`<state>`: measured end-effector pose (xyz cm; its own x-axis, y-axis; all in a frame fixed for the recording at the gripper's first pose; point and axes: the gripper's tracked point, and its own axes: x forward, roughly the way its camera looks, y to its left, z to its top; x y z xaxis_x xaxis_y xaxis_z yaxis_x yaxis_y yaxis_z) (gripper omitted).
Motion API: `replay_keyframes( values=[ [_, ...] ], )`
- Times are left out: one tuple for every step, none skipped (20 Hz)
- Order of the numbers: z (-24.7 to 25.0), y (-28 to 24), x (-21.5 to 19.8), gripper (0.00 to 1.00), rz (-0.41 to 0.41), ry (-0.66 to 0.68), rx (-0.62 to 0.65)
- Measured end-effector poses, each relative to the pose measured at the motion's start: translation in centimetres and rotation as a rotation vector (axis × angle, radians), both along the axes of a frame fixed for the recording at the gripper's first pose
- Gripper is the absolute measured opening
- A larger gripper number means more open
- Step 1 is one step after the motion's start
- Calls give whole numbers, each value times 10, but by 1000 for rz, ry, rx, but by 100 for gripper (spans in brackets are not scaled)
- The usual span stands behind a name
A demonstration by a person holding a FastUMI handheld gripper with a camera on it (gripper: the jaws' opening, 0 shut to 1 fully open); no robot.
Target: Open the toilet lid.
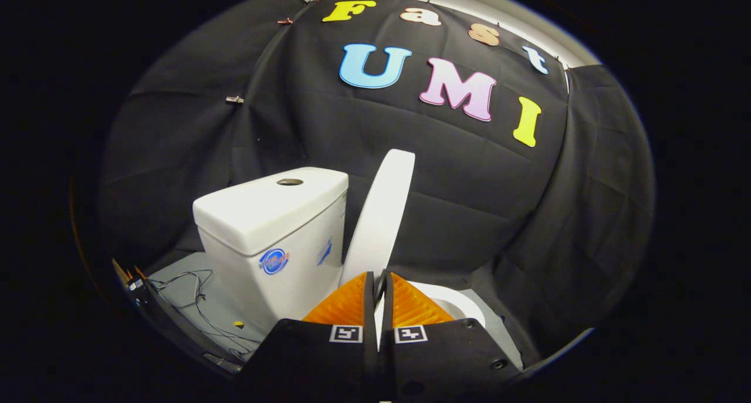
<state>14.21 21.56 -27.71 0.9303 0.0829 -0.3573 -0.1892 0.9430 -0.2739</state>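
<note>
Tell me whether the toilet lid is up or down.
Up. The lid stands nearly upright beside the tank, with the seat rim exposed beyond the gripper, whose fingers are closed on the lid's lower edge.

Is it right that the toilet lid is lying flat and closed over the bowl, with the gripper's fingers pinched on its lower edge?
Not quite. In the gripper view the toilet lid is raised, standing nearly upright beside the tank, not flat over the bowl. The rest holds: the gripper has its fingers pinched on the lid's lower edge.
</note>
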Motion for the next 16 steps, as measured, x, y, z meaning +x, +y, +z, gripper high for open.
replay_keyframes(
  values=[
    [-1,5,0,5,10,1,7],
    [-2,10,-1,5,21,2,10],
    [-3,15,-2,5,36,4,19],
    [-4,21,-4,5,49,6,29],
    [-5,26,-5,5,60,9,38],
    [-6,30,-4,5,64,12,44],
    [-7,35,-4,5,69,16,47],
    [-8,38,-4,5,75,21,52],
    [-9,42,-3,5,86,26,61],
    [-10,49,-4,5,99,33,70],
    [-12,53,-6,6,112,38,74],
    [-12,56,-5,5,118,40,71],
    [-12,58,-4,6,120,39,64],
    [-12,58,-3,5,119,42,61],
    [-13,58,-4,5,118,50,69],
    [-12,59,-5,7,123,59,88]
  ],
)
